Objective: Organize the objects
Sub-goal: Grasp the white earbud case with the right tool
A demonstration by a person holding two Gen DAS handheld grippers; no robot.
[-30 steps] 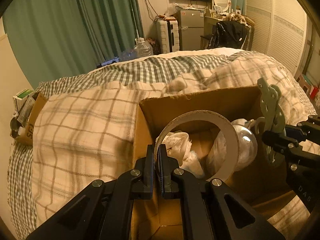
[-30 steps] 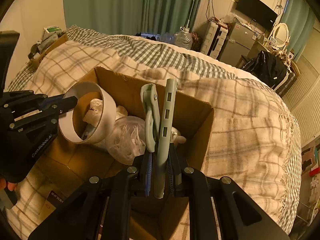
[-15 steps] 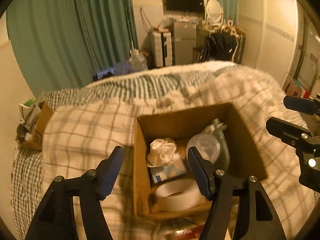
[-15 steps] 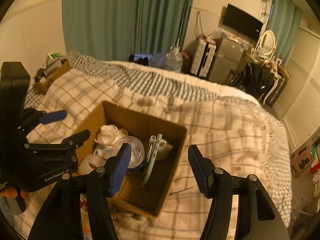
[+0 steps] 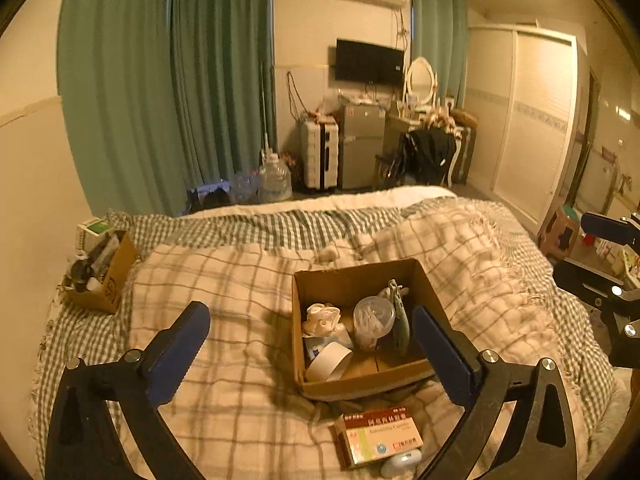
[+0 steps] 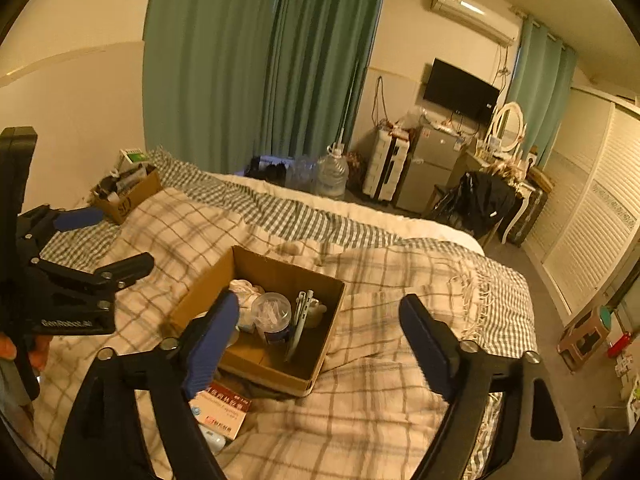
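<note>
An open cardboard box [image 5: 360,382] sits on the bed. Inside it lie a white tape roll [image 5: 328,365], a green clip [image 5: 400,322], a clear plastic tub [image 5: 370,320] and crumpled tissue [image 5: 322,315]. My left gripper [image 5: 309,311] hangs high above and before the box, its jaws opening, nothing between them. My right gripper [image 6: 319,301] hovers likewise, jaws opening and empty; below it are the box [image 6: 276,378], the clip [image 6: 302,320] and the tub [image 6: 274,316]. A medicine carton [image 5: 378,436] and a small white round object [image 5: 401,462] lie in front of the box.
A second cardboard box [image 5: 104,280] holding bottles stands at the bed's far left corner. A checked blanket [image 5: 240,280] covers the bed. A water jug [image 6: 332,172], a suitcase, a small fridge and a wardrobe stand beyond. A person's hand [image 6: 8,350] holds the left gripper.
Both grippers opened, letting the tape roll and the green clip drop into the box. Both then rose and drew back, so the whole box now shows below.
</note>
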